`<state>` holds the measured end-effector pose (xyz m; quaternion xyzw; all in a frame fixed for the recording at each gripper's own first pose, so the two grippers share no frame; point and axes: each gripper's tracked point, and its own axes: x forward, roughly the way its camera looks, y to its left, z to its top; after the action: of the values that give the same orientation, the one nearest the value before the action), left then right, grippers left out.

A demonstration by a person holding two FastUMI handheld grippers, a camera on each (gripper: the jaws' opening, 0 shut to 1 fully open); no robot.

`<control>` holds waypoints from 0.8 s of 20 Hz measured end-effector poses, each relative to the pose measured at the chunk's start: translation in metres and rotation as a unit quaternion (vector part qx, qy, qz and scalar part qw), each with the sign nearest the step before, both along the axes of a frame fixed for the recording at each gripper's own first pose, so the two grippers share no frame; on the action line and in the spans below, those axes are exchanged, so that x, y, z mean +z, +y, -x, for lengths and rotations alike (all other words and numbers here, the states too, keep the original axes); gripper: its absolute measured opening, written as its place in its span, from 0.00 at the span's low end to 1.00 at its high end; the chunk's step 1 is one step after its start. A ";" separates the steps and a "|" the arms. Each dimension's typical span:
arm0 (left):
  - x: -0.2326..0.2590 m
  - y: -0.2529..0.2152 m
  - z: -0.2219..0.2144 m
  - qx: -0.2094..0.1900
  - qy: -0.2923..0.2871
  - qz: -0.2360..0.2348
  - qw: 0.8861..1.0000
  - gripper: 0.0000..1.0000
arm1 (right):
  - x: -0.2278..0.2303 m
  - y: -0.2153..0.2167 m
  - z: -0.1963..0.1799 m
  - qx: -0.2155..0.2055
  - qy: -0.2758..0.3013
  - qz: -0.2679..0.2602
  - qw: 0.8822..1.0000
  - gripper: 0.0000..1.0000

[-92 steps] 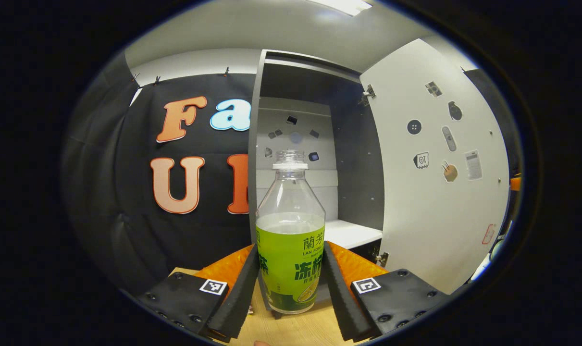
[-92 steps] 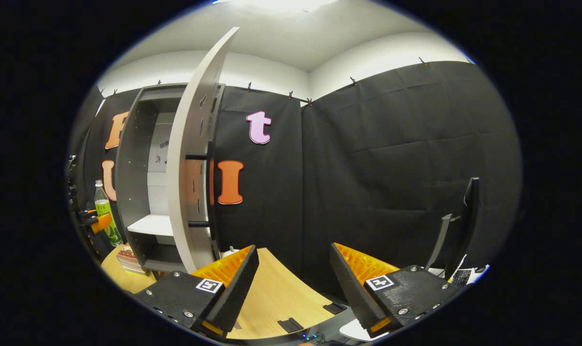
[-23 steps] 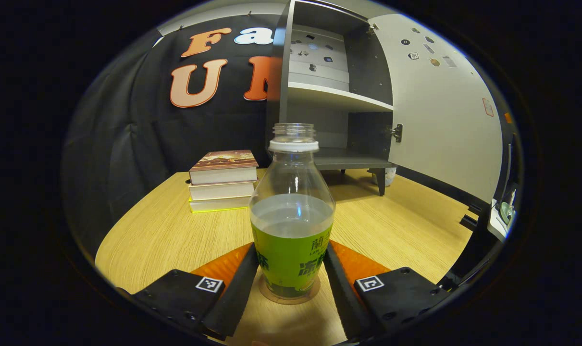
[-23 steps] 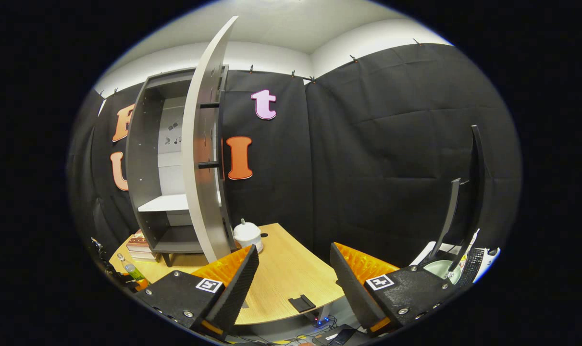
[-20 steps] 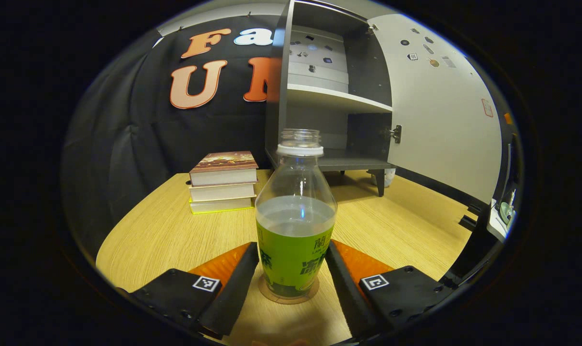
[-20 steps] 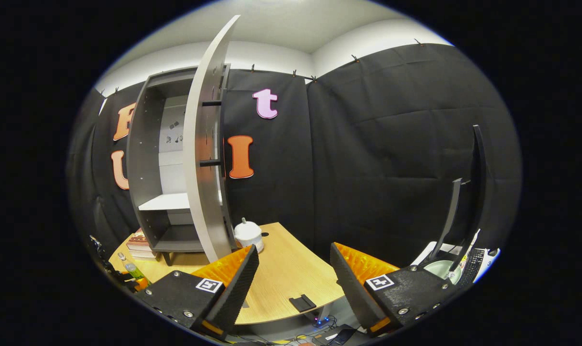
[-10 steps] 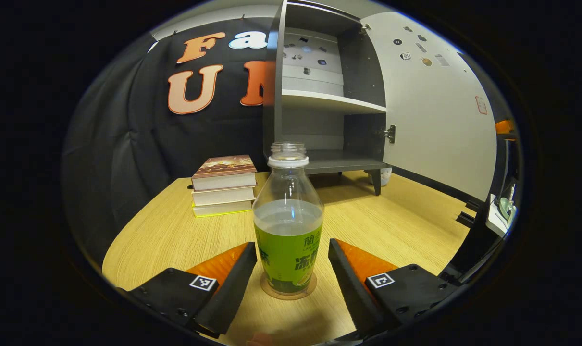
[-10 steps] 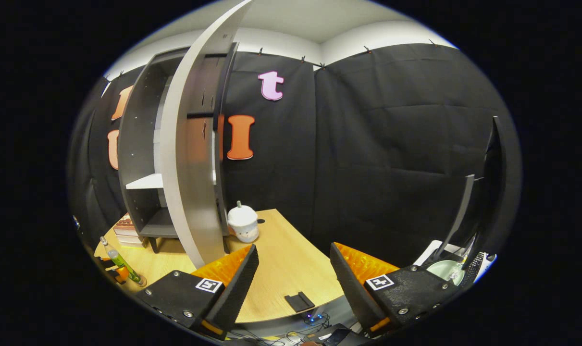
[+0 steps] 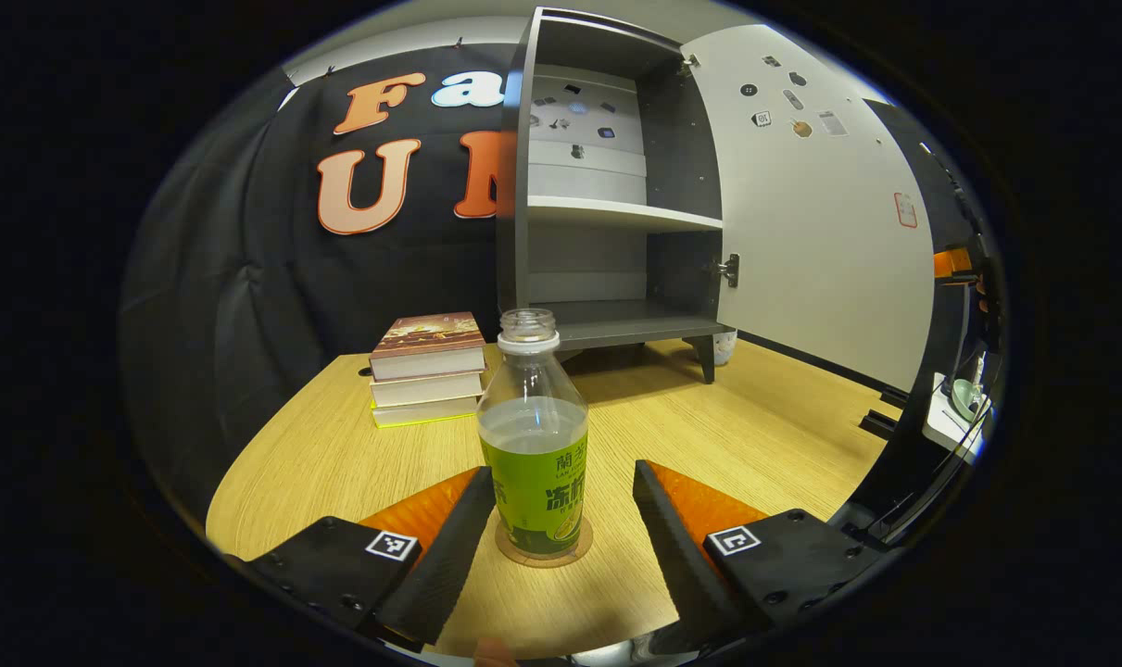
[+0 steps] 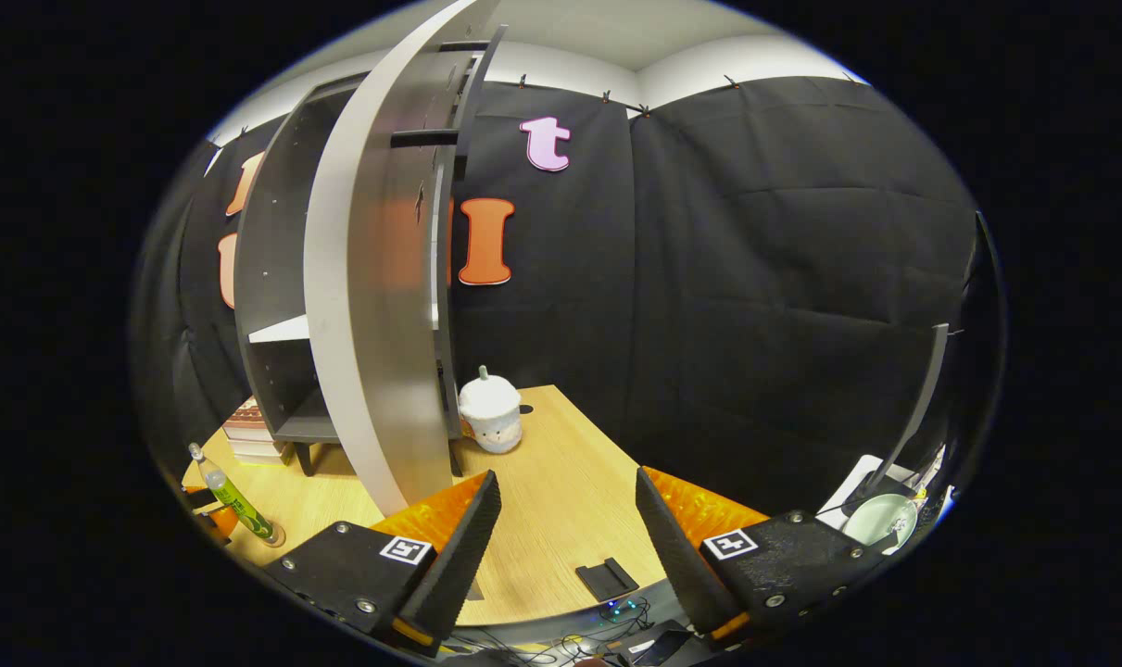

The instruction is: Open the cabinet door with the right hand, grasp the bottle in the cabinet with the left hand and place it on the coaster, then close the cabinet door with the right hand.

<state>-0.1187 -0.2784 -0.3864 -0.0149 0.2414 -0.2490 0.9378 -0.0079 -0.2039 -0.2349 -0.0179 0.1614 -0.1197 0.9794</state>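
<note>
In the left gripper view, the left tongs [image 9: 553, 528] are seen released, their fingers parted to either side of the bottle [image 9: 533, 435] with a gap on each side. The bottle is stood upright on the round coaster [image 9: 542, 554], on the wooden table [image 9: 737, 435]. Farther back, a stack of books [image 9: 428, 369] is seen beside the cabinet [image 9: 607, 213], whose door [image 9: 820, 222] is swung wide open. In the right gripper view, the right tongs [image 10: 565, 542] are held spread over the table edge, gripping nothing. Beyond them, a small white figurine [image 10: 490, 410] is set just behind the open door.
</note>
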 end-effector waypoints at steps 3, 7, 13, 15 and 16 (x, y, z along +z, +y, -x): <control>0.015 0.012 0.008 0.006 -0.008 0.007 1.000 0.98 | 0.001 0.011 0.001 0.009 -0.005 0.008 1.000 0.90; 0.036 0.032 0.021 0.013 -0.015 0.018 1.000 0.98 | -0.001 0.041 -0.001 0.039 -0.003 0.000 0.999 0.89; 0.069 0.074 0.025 0.041 -0.034 0.026 0.998 0.98 | -0.003 0.083 -0.004 0.075 0.002 -0.016 0.997 0.89; 0.079 0.088 0.023 0.049 -0.048 0.020 0.997 0.98 | -0.003 0.091 -0.005 0.079 0.003 -0.016 0.997 0.89; 0.082 0.095 0.021 0.055 -0.051 0.017 0.997 0.98 | -0.002 0.094 -0.005 0.082 0.003 -0.016 0.997 0.89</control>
<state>-0.1394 -0.1835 -0.3047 -0.0317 0.1880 -0.2021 0.9606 -0.0027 -0.1094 -0.2373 -0.0154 0.1640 -0.0366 0.9857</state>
